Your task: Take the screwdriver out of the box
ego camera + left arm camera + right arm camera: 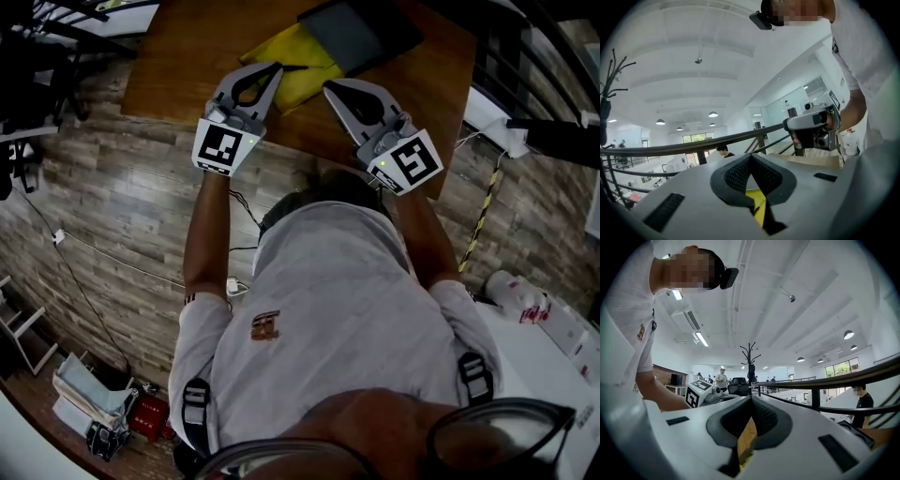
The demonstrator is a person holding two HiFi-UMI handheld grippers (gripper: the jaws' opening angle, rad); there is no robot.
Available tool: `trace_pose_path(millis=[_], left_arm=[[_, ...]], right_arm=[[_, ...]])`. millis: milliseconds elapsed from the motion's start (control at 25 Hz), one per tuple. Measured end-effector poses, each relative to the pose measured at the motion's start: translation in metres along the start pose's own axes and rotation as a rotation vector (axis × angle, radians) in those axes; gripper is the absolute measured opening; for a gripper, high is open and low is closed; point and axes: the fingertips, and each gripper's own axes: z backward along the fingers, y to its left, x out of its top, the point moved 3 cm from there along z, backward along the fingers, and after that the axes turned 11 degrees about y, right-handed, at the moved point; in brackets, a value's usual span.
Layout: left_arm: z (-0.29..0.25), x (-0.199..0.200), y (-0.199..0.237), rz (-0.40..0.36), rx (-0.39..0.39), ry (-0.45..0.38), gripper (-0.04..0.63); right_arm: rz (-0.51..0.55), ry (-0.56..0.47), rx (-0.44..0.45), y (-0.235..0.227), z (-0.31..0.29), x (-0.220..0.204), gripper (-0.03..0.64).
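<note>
On the wooden table (187, 56) lies a yellow box (302, 58), flat, with a dark grey lid or panel (352, 33) over its far right part. A thin dark rod (296, 67) rests on the yellow surface; I cannot tell if it is the screwdriver. My left gripper (275, 67) is shut and empty, its tip at the box's near left edge, right by that rod. Through its jaws the yellow box (759, 211) shows below. My right gripper (328, 87) is shut too, holding nothing, its tip just short of the box's near right edge.
The table's near edge (281, 141) runs just under both grippers, with plank floor and cables (94, 253) below it. A black railing (525, 56) stands to the right, white packages (534, 305) at lower right, and a rack with papers (84, 394) at lower left.
</note>
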Motion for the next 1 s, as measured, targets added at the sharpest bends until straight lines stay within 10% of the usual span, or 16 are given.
trace_pose_path(millis=[1000], left_arm=[[-0.148,-0.119,0.004,-0.311,-0.317,0.606,0.075]], right_arm=[[-0.073,0.041,0.012,-0.116,-0.004,-0.037,0.032]])
